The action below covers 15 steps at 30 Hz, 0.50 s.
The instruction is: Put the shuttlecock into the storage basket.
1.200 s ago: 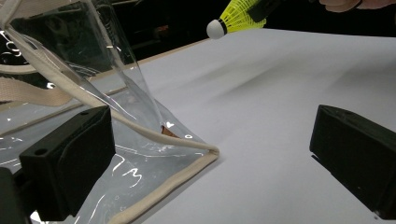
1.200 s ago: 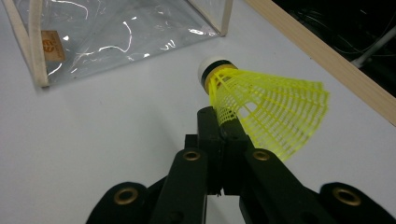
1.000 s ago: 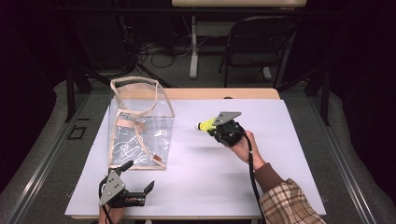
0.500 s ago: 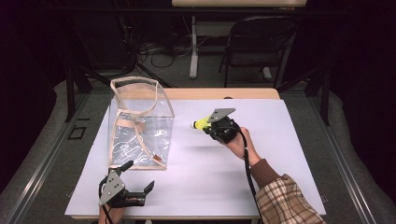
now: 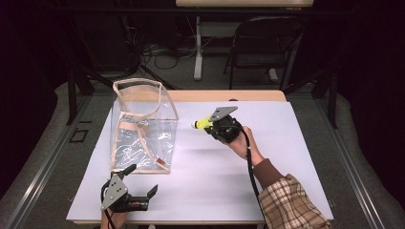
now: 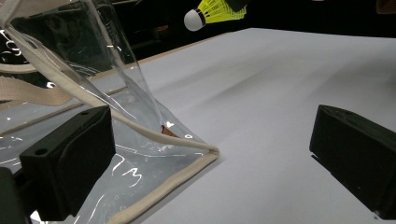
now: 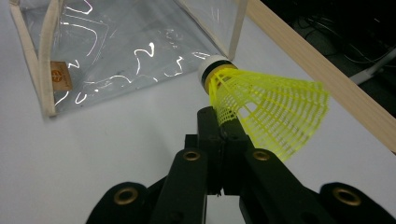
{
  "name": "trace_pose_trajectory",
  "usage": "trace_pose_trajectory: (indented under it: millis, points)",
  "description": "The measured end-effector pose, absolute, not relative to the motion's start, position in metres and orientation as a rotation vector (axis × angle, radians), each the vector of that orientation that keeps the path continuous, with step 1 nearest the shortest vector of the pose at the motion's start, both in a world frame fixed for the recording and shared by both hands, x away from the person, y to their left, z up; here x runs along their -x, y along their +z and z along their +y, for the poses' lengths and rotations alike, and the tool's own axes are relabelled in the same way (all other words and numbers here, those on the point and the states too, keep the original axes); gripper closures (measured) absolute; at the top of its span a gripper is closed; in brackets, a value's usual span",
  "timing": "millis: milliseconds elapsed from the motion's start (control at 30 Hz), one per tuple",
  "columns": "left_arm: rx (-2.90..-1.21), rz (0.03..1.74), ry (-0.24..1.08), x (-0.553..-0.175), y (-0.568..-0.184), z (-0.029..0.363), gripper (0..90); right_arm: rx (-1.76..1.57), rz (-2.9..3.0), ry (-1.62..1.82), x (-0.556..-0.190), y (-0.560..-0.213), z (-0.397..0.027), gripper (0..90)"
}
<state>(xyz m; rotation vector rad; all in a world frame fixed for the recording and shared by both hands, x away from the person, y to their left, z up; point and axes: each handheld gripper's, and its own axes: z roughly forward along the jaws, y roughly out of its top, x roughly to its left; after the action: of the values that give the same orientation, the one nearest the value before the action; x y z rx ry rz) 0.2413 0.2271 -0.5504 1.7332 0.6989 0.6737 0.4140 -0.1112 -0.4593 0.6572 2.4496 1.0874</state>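
A clear plastic tote bag (image 5: 143, 129) with beige trim stands upright on the left half of the white table (image 5: 286, 181), its mouth facing up. To its right, above the table, my right gripper (image 5: 212, 125) is shut on a yellow shuttlecock (image 5: 203, 124) whose white cork points toward the bag. In the right gripper view the jaws (image 7: 224, 126) pinch the shuttlecock (image 7: 266, 107) by its netted skirt, with the bag (image 7: 130, 42) just beyond. My left gripper (image 5: 141, 181) rests open at the table's front left. Its jaws (image 6: 212, 154) straddle the bag's bottom corner (image 6: 140, 177) without pressing on it.
A wooden strip (image 5: 224, 95) runs along the table's far edge. Beyond it a folding chair (image 5: 262, 43) and a table leg (image 5: 197, 47) stand on the floor among cables. The person's plaid sleeve (image 5: 291, 205) comes in at the bottom right.
My right gripper has drifted slightly left toward the bag with the shuttlecock still in it. The left gripper has stayed where it was.
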Motion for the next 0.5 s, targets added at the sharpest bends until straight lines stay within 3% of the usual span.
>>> trace_pose_trajectory:
  millis: [500]
  points:
    - [-1.734, 0.700, 0.673, -0.2412, -0.5504, 0.2271, 0.1, -0.647, 2.442, 1.101, -0.4192, -0.4500, -0.1029, 90.0]
